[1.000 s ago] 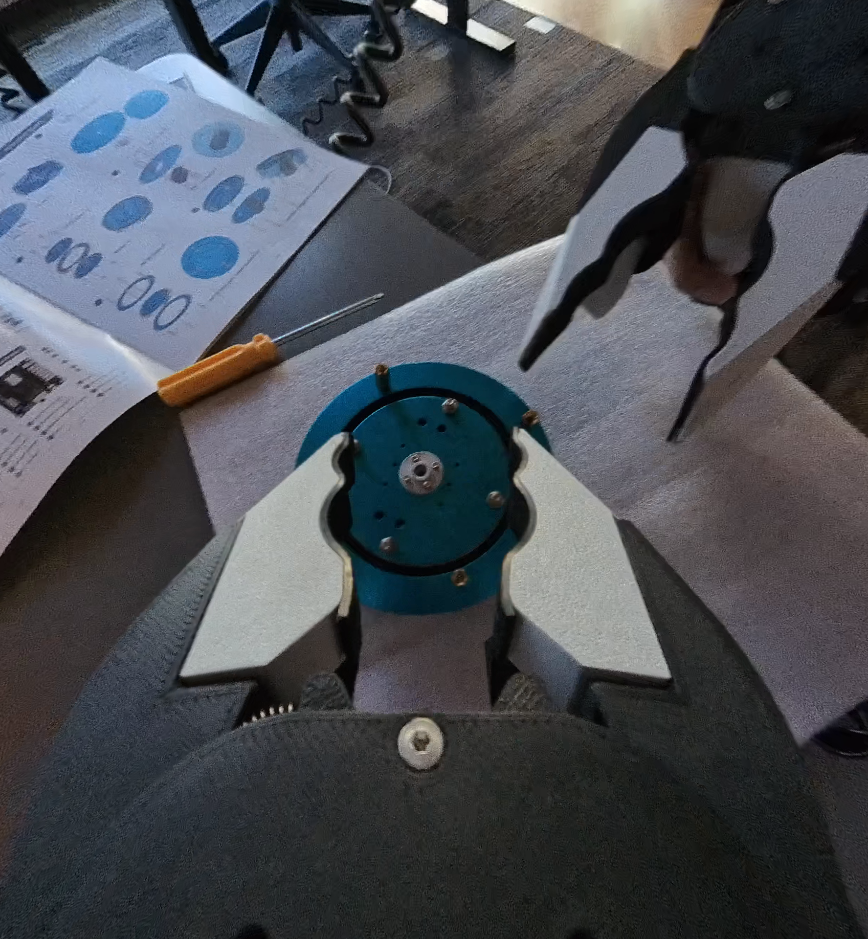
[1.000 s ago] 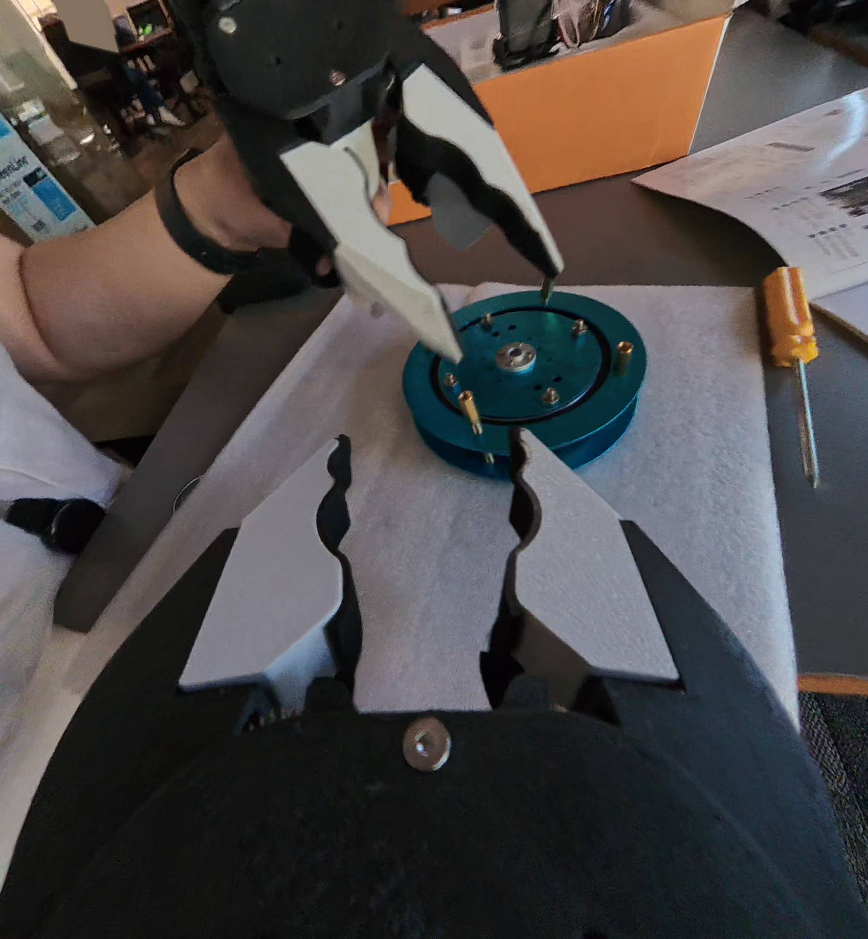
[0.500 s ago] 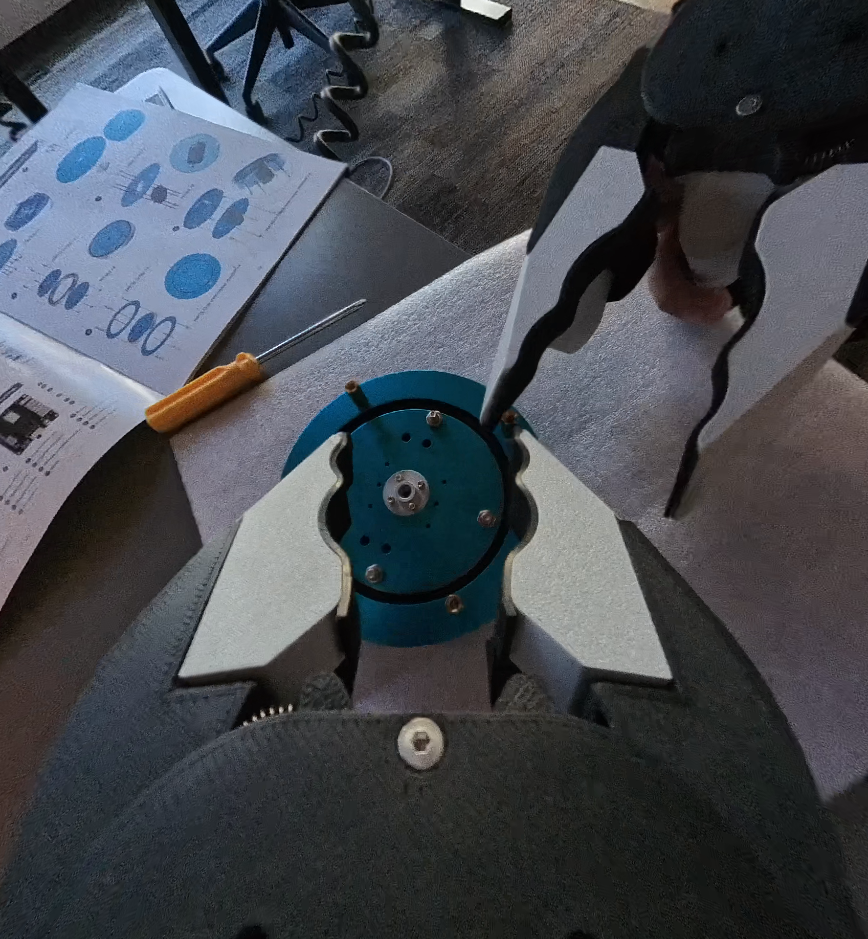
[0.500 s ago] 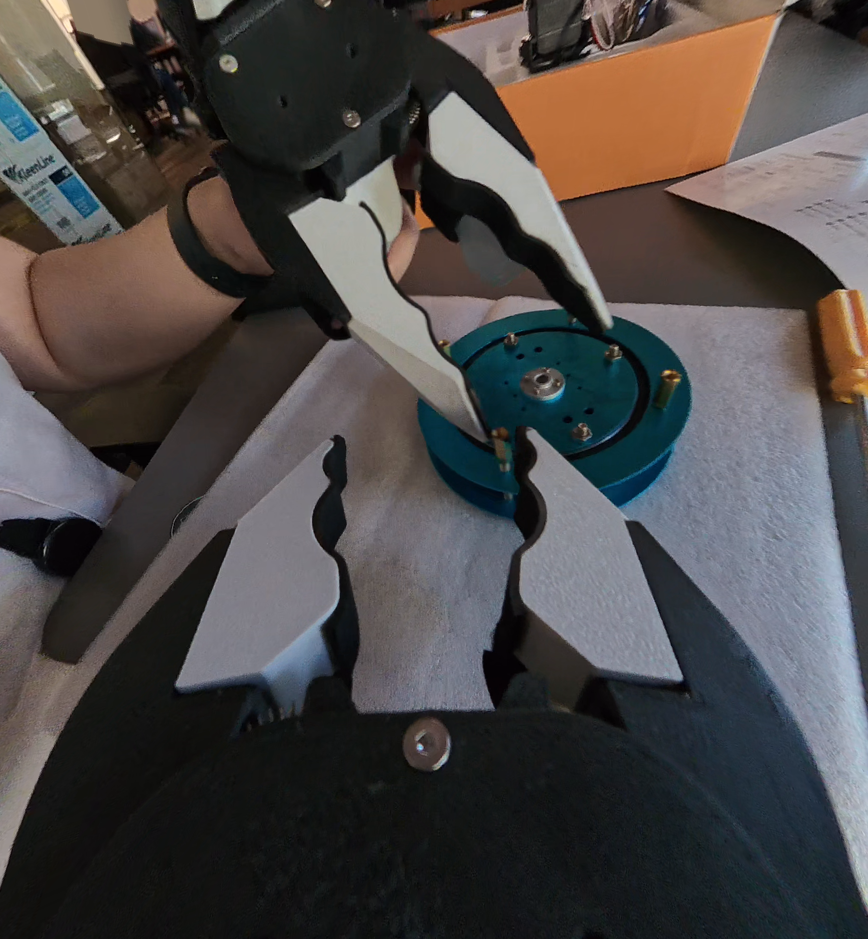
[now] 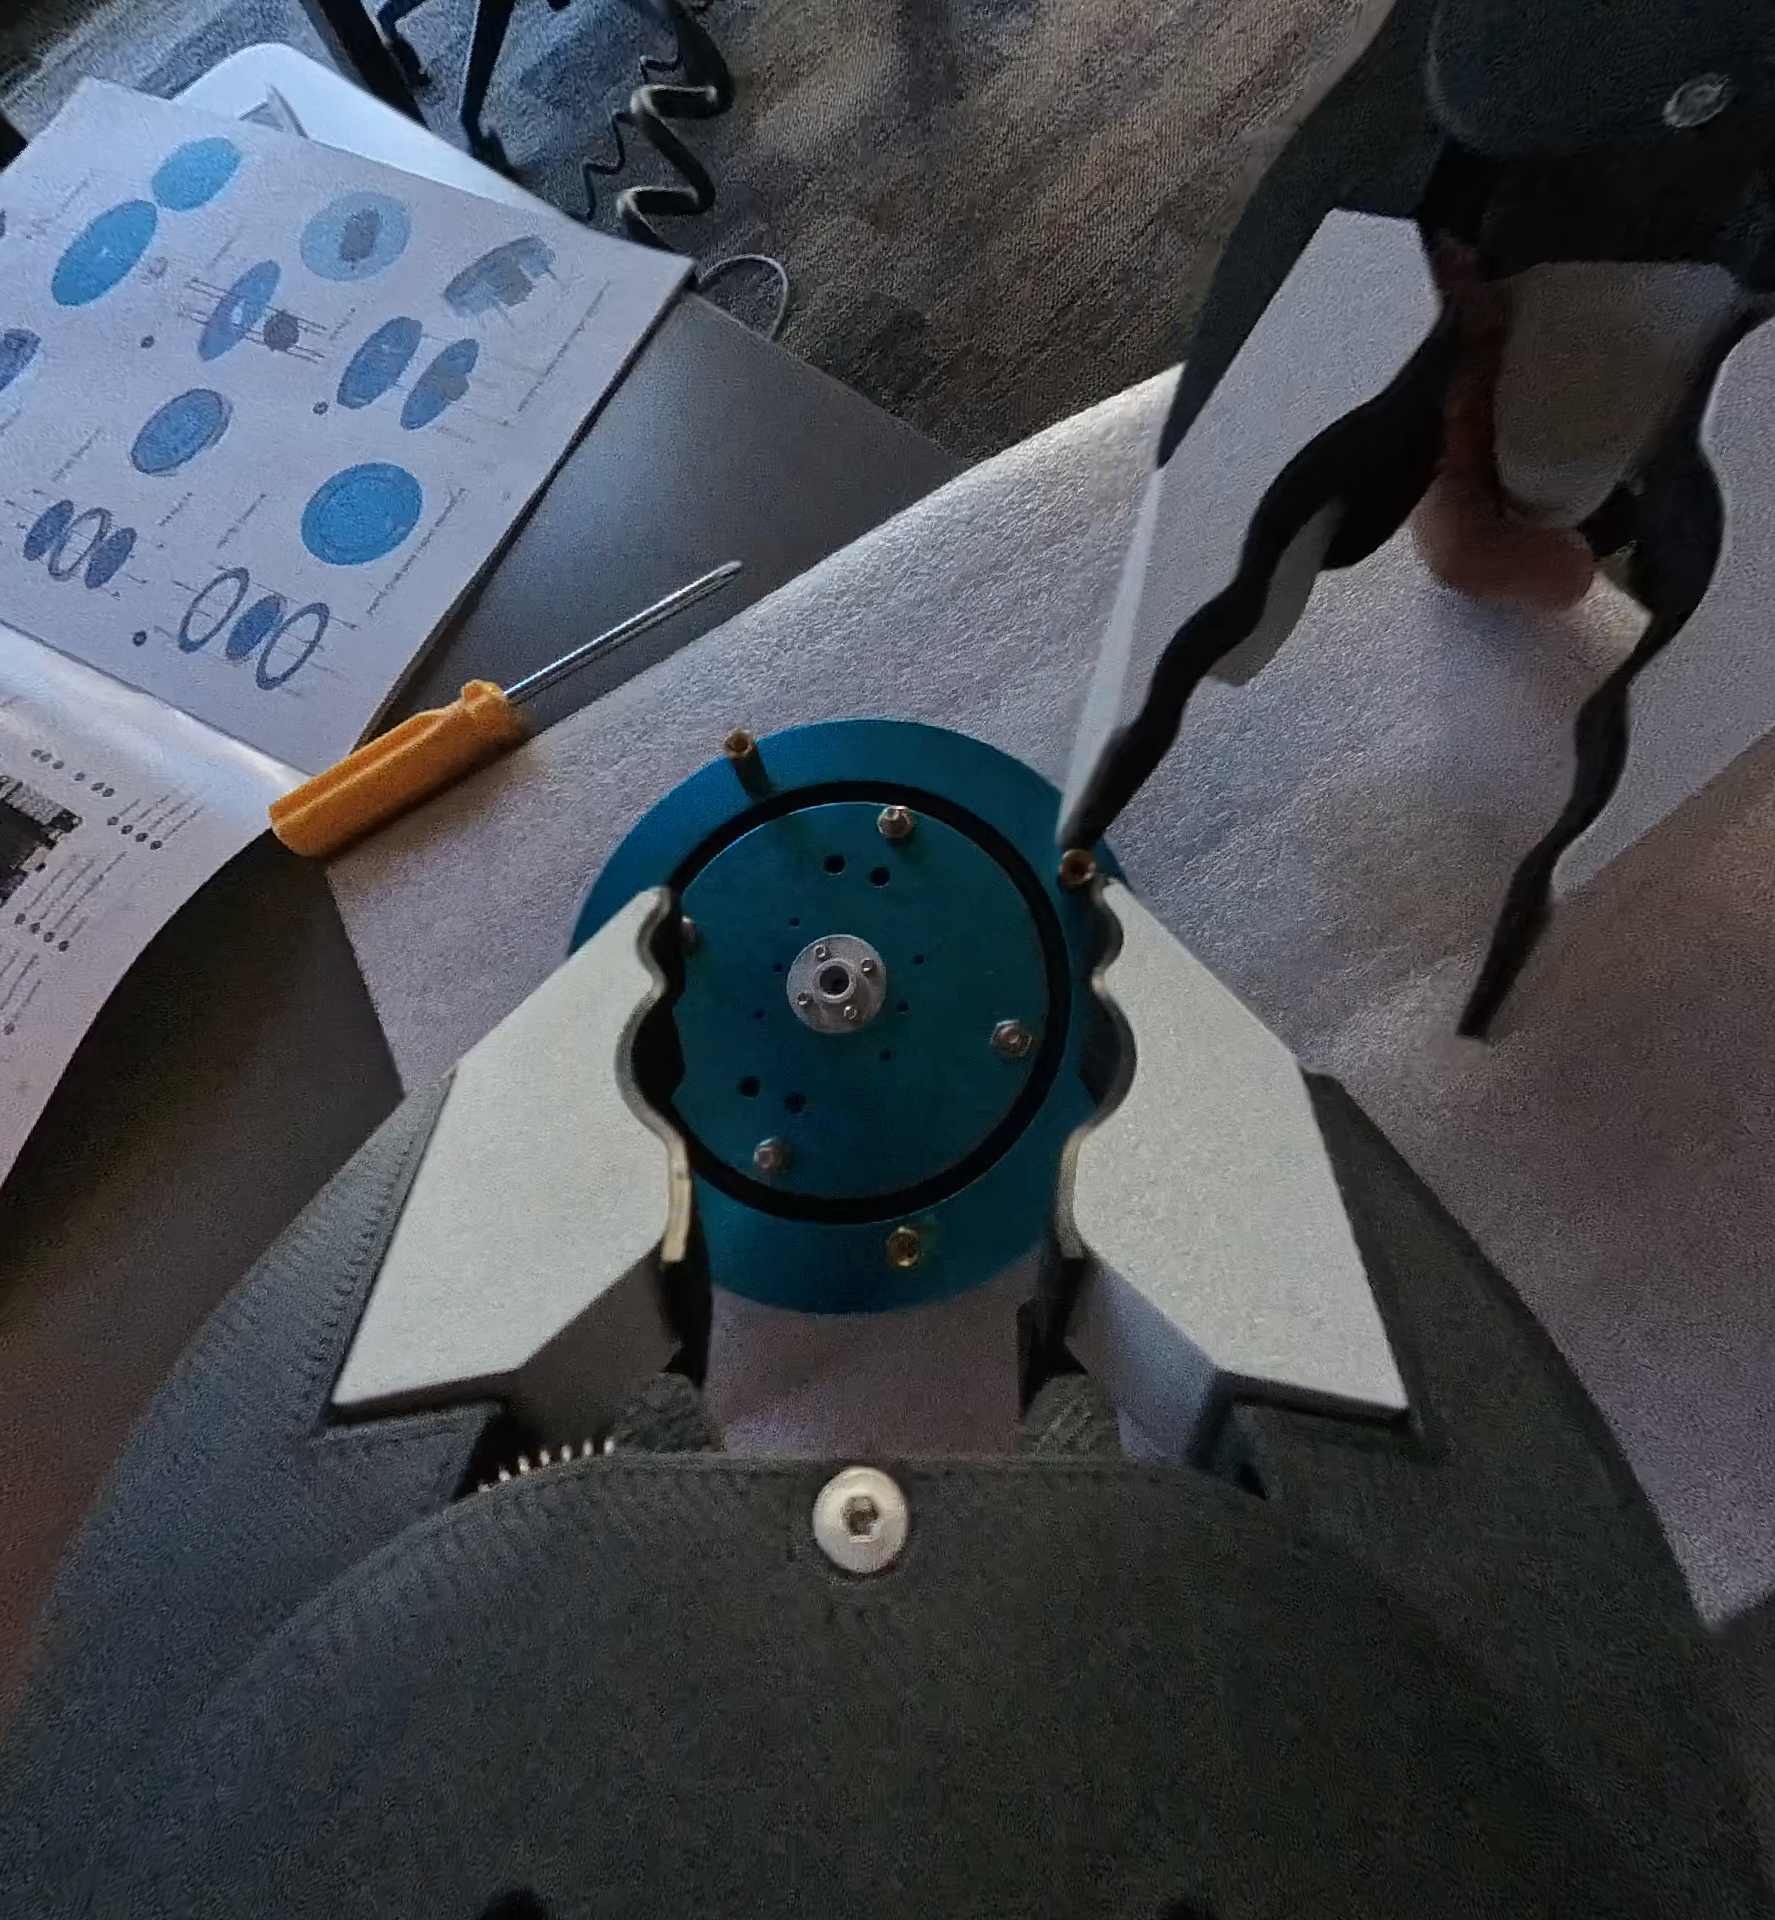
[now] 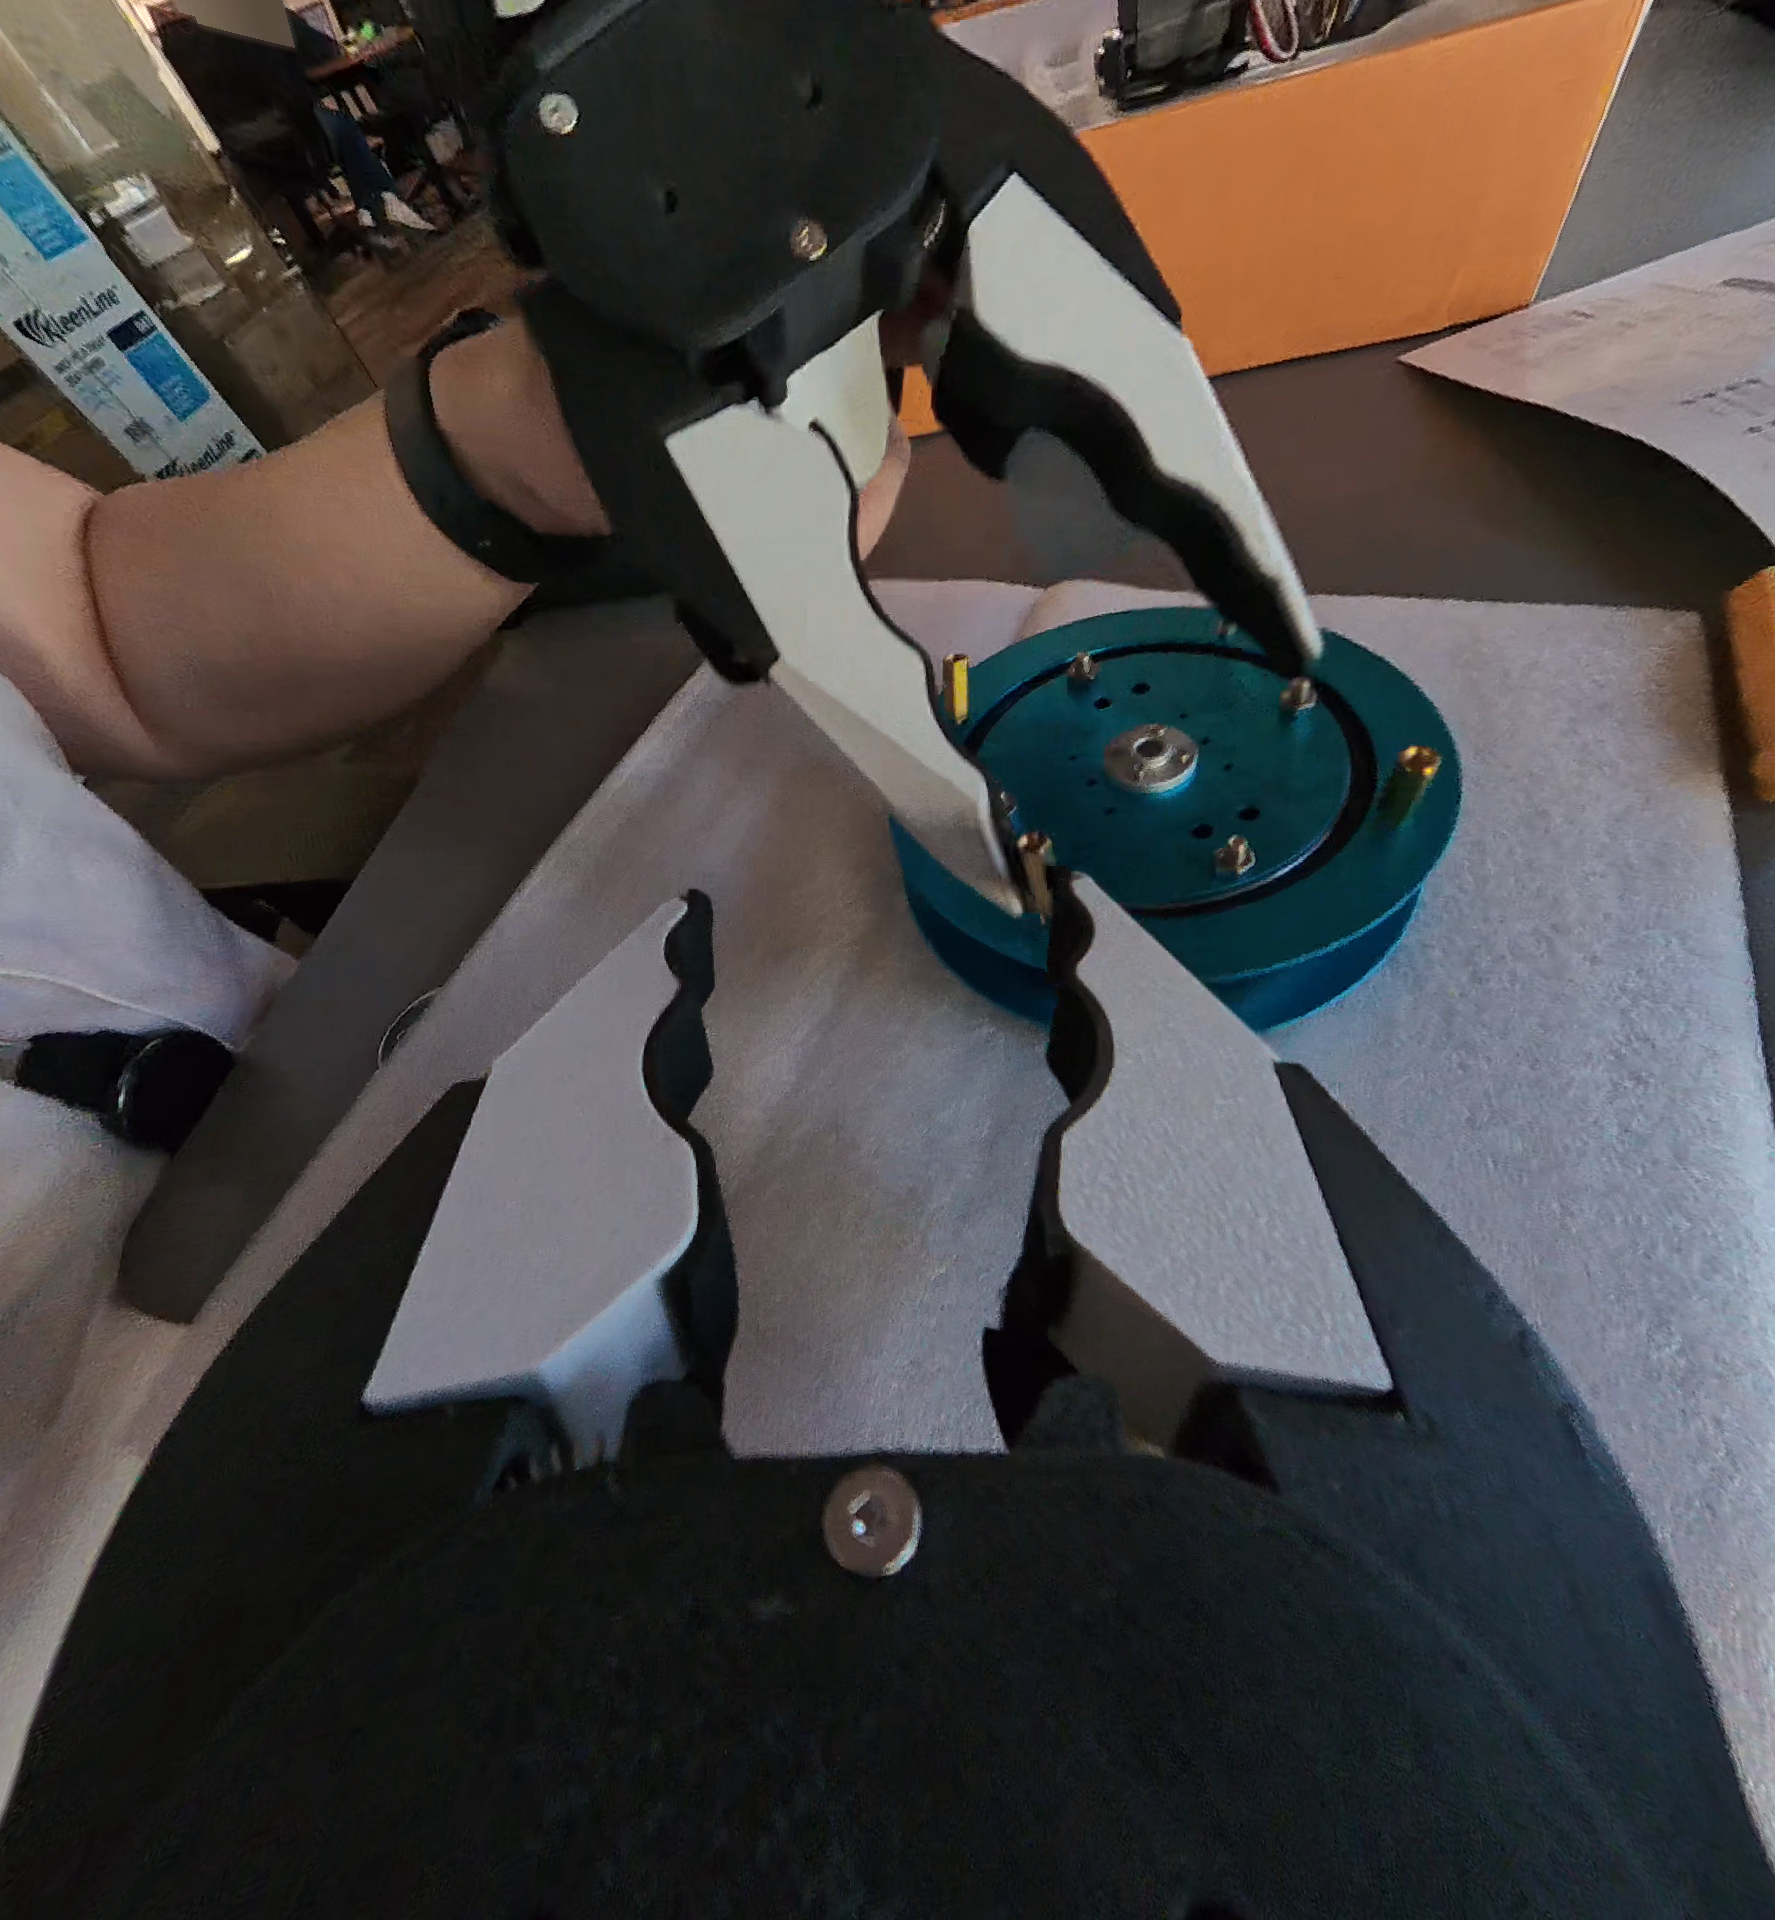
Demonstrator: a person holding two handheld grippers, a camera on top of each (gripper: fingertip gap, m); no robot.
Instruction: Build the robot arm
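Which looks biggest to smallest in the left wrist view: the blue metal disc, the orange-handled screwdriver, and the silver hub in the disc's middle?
1. Blue disc, clearly the largest.
2. Orange-handled screwdriver, nearly as long as the disc is wide, but far thinner; it lies farther from the camera, so its true length is unsure.
3. Silver hub, smallest by far.

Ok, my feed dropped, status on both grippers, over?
Left gripper open, astride blue disc. Right gripper open, one tip beside brass standoff at disc rim. Nothing held.
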